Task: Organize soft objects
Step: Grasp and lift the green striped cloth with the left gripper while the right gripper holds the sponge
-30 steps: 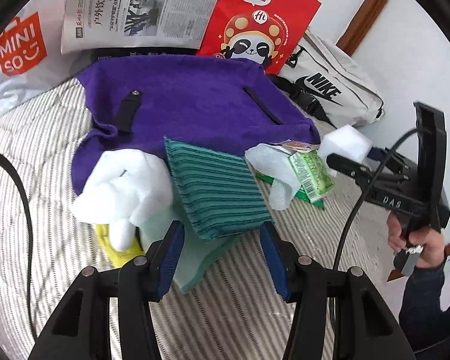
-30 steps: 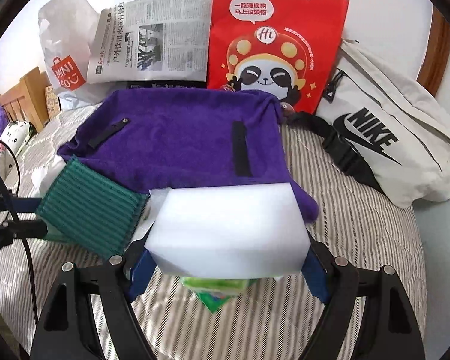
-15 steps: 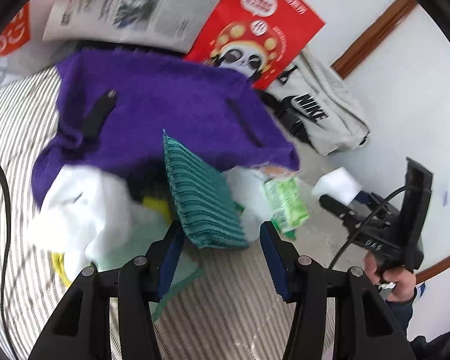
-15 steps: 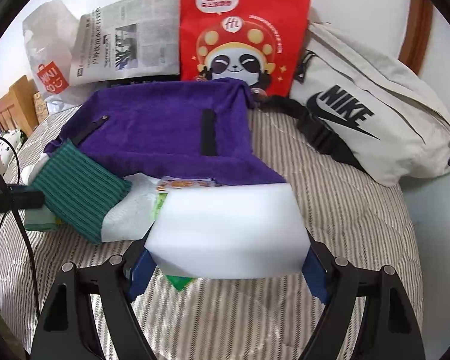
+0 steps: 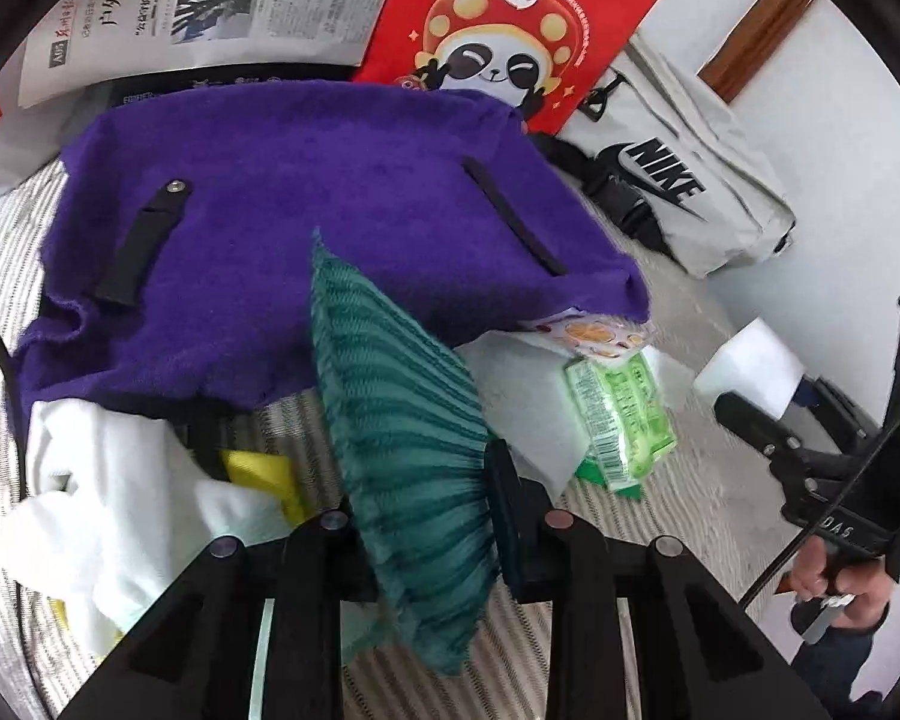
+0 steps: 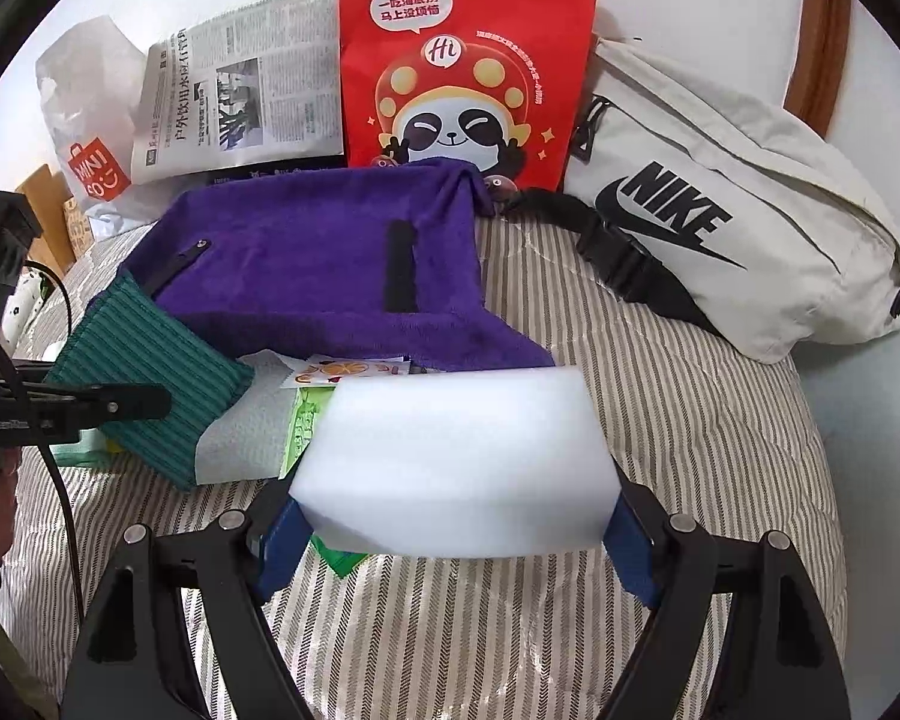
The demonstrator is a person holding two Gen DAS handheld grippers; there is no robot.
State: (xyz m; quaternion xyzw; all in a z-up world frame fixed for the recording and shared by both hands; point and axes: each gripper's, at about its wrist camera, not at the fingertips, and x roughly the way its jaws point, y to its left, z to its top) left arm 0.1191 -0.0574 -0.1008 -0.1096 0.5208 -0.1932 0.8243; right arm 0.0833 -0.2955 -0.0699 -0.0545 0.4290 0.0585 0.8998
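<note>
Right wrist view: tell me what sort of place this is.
Probably a bedroom. The soft objects lie on a striped quilted bedspread, a wooden headboard shows at the far left, and a Nike bag and a red paper bag lean against the wall.

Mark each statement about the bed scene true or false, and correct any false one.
1. The left gripper is shut on the green ribbed cloth. True.
2. The right gripper holds a yellow sponge. False: it holds a white foam block.
3. The purple towel lies on the striped bed cover. True.
4. The red panda bag lies flat on the towel. False: it stands upright behind it.
</note>
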